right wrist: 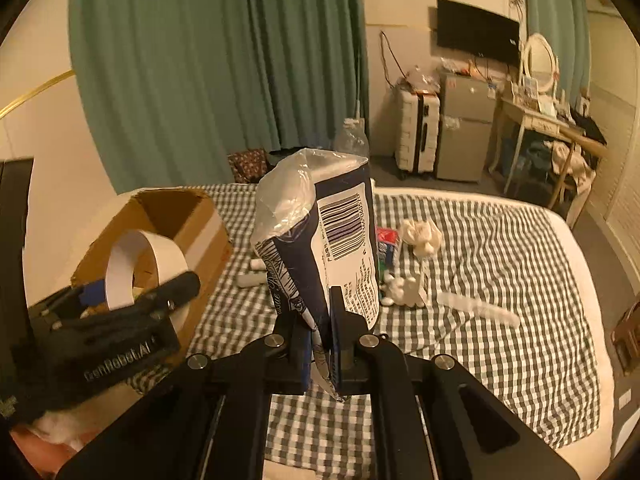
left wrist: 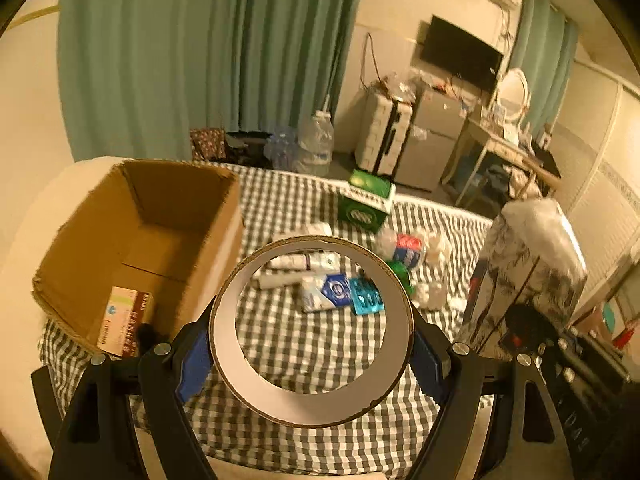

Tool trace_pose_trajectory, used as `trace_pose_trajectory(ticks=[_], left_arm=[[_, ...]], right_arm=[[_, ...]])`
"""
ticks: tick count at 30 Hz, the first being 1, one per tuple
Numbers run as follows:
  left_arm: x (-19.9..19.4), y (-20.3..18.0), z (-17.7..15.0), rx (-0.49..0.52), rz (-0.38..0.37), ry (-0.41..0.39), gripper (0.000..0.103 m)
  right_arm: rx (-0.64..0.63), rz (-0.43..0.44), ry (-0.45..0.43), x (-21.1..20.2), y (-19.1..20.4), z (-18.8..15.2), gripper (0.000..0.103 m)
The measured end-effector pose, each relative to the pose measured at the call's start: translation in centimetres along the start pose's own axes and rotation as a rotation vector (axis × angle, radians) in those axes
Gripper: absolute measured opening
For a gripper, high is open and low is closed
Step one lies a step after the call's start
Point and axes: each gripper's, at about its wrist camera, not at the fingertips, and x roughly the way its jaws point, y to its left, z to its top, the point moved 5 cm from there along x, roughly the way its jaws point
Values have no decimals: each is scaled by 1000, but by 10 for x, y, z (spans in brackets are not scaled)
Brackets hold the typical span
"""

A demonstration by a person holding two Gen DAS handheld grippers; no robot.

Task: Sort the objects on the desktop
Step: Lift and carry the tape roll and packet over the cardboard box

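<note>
My left gripper (left wrist: pixel 312 354) is shut on a wide tape roll (left wrist: pixel 312 400), held upright above the checked cloth, just right of an open cardboard box (left wrist: pixel 136 220). The roll (right wrist: pixel 132 268) and the left gripper (right wrist: pixel 120 312) also show in the right wrist view, beside the box (right wrist: pixel 192 216). My right gripper (right wrist: pixel 320 344) is shut on the bottom edge of a dark blue and white packet (right wrist: pixel 320 232) with a barcode, held upright above the cloth. The same packet (left wrist: pixel 524 264) shows in the left wrist view.
A checked cloth (right wrist: pixel 500 288) covers the bed. On it lie a green box (left wrist: pixel 366 200), small packets and tubes (left wrist: pixel 340 292), crumpled tissues (right wrist: pixel 420 236) and a white strip (right wrist: pixel 476 308). A small carton (left wrist: pixel 124 320) lies inside the box. Water bottles, a suitcase and a desk stand behind.
</note>
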Motion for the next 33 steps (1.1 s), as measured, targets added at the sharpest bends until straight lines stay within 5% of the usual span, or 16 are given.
trace_pose_trajectory(ticks=[14, 24, 33], left_arm=[[-18, 99, 40, -36, 65, -28, 84], [11, 177, 63, -80, 151, 9, 84], [76, 216, 60, -100, 192, 105, 84]], right_arm=[[-117, 166, -23, -1, 103, 26, 7], [-141, 324, 48, 60, 174, 48, 7], [-114, 417, 137, 132, 213, 68, 7]])
